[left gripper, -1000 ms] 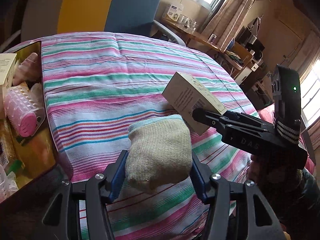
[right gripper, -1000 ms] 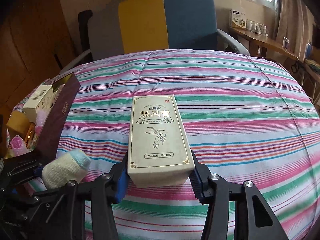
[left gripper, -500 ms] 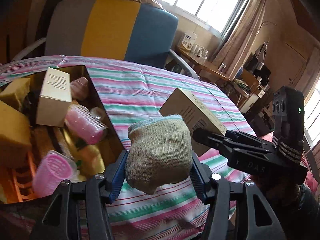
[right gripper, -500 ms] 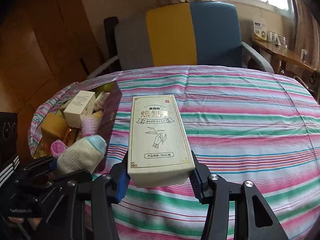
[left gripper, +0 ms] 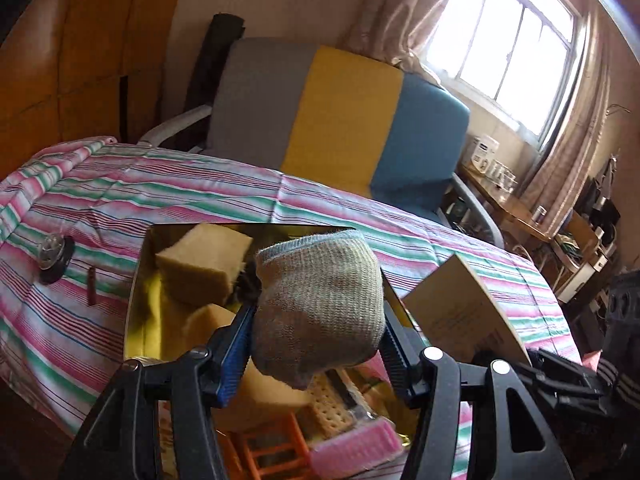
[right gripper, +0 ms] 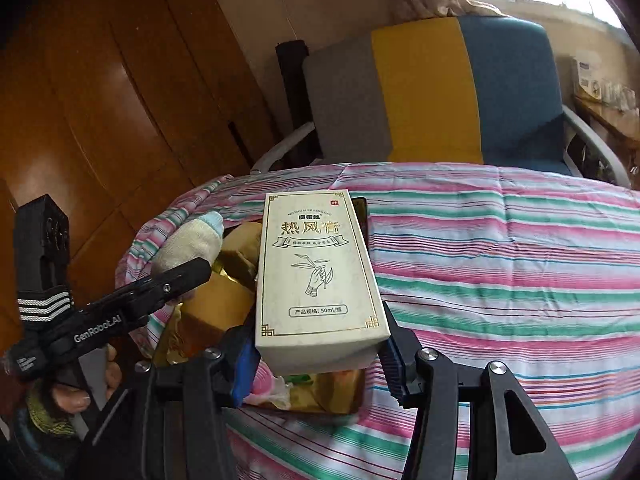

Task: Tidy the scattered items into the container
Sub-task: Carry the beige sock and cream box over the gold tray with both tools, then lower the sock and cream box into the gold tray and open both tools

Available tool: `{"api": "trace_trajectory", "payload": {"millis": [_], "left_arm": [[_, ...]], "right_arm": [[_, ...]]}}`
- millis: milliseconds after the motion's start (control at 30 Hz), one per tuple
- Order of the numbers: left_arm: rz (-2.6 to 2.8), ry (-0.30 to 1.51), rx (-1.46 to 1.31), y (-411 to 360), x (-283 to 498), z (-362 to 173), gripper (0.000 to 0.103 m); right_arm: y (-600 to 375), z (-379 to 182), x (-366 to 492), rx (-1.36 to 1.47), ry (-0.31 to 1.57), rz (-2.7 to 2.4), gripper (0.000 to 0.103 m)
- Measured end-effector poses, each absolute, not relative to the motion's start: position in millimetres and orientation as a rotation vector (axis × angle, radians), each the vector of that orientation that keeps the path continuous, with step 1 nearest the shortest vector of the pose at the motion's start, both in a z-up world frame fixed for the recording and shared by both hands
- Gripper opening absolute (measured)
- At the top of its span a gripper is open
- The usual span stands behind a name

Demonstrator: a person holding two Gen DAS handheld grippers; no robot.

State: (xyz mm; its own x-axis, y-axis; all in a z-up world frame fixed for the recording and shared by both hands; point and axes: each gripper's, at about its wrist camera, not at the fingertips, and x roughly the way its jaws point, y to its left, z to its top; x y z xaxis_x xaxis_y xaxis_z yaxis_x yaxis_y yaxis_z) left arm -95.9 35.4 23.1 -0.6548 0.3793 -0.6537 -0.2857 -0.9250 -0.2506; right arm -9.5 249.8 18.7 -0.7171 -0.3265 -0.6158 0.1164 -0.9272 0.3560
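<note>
My left gripper (left gripper: 316, 332) is shut on a rolled beige sock with a pale blue cuff (left gripper: 320, 300), held above the gold-lined container (left gripper: 138, 288) on the striped table. My right gripper (right gripper: 320, 340) is shut on a cream carton with printed characters (right gripper: 316, 272), also held over the container (right gripper: 352, 400). The right wrist view shows the left gripper (right gripper: 172, 276) and the sock (right gripper: 192, 240) at the left; the carton (left gripper: 460, 312) appears at the right in the left wrist view. Inside the container lie tan sponge blocks (left gripper: 200, 264), pink curlers (left gripper: 352, 448) and crackers.
A striped cloth (right gripper: 500, 272) covers the round table. On it, left of the container, lie a black-based round object (left gripper: 54, 256) and a small brown stick (left gripper: 91, 288). A grey, yellow and blue armchair (left gripper: 340, 120) stands behind the table. A hand (right gripper: 80, 388) grips the left tool.
Both grippers have swung left and risen, carrying the sock and the carton from over the bare cloth to above the container. Both grips are unchanged.
</note>
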Motion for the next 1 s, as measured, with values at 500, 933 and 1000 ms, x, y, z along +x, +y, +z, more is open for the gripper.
{"api": "trace_trajectory", "payload": {"millis": [500, 933, 1000], "left_arm": [[2.618, -0.221, -1.022, 21, -107, 20, 0.064], [2.627, -0.23, -1.054, 13, -50, 10, 0.071], [2.641, -0.213, -1.071, 13, -42, 7, 0.071]], "right_arm": [[234, -19, -15, 1.221, -0.407, -2.609, 0.063], [219, -23, -5, 1.176, -0.226, -2.619, 0.049], [219, -22, -2, 1.17, -0.218, -2.629, 0.049]]}}
